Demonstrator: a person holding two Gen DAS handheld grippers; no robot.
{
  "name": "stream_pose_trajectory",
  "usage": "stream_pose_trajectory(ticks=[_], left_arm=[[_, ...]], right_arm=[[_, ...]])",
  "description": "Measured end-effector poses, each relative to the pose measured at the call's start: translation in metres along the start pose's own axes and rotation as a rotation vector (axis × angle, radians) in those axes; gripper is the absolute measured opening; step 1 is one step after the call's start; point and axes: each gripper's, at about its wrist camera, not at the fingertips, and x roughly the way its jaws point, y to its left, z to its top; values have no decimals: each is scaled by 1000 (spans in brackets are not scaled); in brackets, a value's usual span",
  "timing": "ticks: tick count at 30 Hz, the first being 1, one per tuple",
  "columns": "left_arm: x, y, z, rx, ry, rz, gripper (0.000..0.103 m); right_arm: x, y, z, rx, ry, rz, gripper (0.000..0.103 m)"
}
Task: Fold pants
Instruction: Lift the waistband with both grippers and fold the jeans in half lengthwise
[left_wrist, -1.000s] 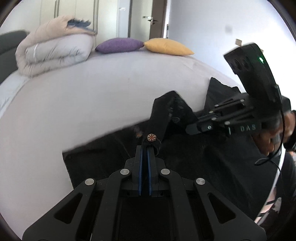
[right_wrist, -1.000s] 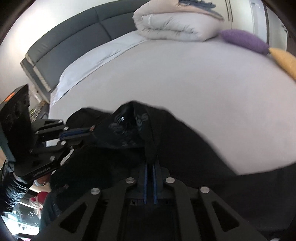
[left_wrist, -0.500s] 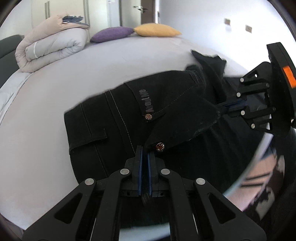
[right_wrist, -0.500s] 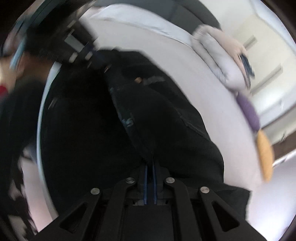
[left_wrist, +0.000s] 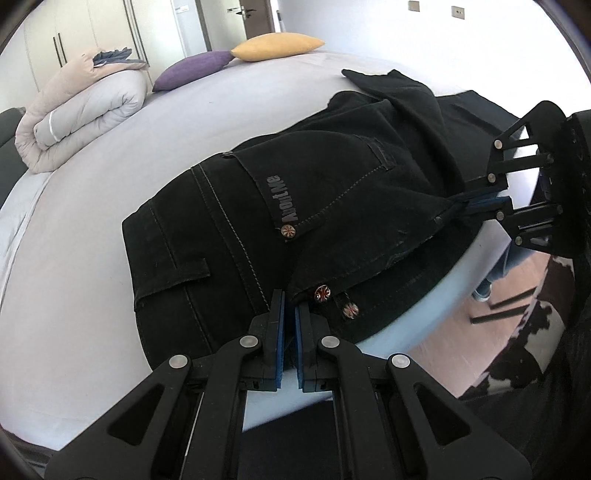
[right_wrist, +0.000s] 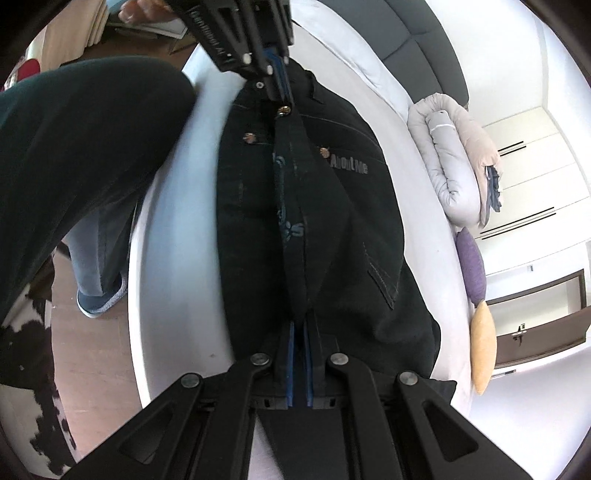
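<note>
Black pants (left_wrist: 221, 240) lie on the white bed (left_wrist: 92, 258), doubled lengthwise, back pocket and grey label up. The waistband runs taut along the bed's near edge. My left gripper (left_wrist: 290, 297) is shut on the waistband's end beside a metal button (left_wrist: 322, 293). My right gripper (left_wrist: 469, 201) is shut on the other end, at the right of the left wrist view. In the right wrist view the right gripper (right_wrist: 299, 323) pinches the pants (right_wrist: 351, 221), and the left gripper (right_wrist: 282, 92) grips the far end of the stretched band.
A rolled duvet (left_wrist: 85, 110), a purple pillow (left_wrist: 192, 68) and a yellow pillow (left_wrist: 277, 46) lie at the bed's far side. A grey headboard (right_wrist: 424, 48) stands beyond. A person's legs (right_wrist: 74, 147) and shoe (right_wrist: 99, 299) are by the bed edge (right_wrist: 173, 258), over a cowhide rug (right_wrist: 22, 350).
Both grippers carried the waistband across and down toward the bed's near edge, turning the pants over so the back pocket and label face up. The right gripper rolled strongly.
</note>
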Motion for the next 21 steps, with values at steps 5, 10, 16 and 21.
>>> stream_pose_trajectory(ticks=[5, 10, 16, 21], left_arm=[[0, 1, 0, 13, 9, -1, 4], [3, 3, -5, -3, 6, -5, 4], [3, 8, -5, 1, 8, -4, 8], [-10, 11, -1, -15, 32, -27, 9]], right_arm=[[-17, 19, -5, -7, 7, -4, 6], [-19, 33, -2, -33, 19, -18, 6], [-17, 40, 0, -48, 29, -33, 6], [-16, 49, 2, -63, 36, -58, 6]])
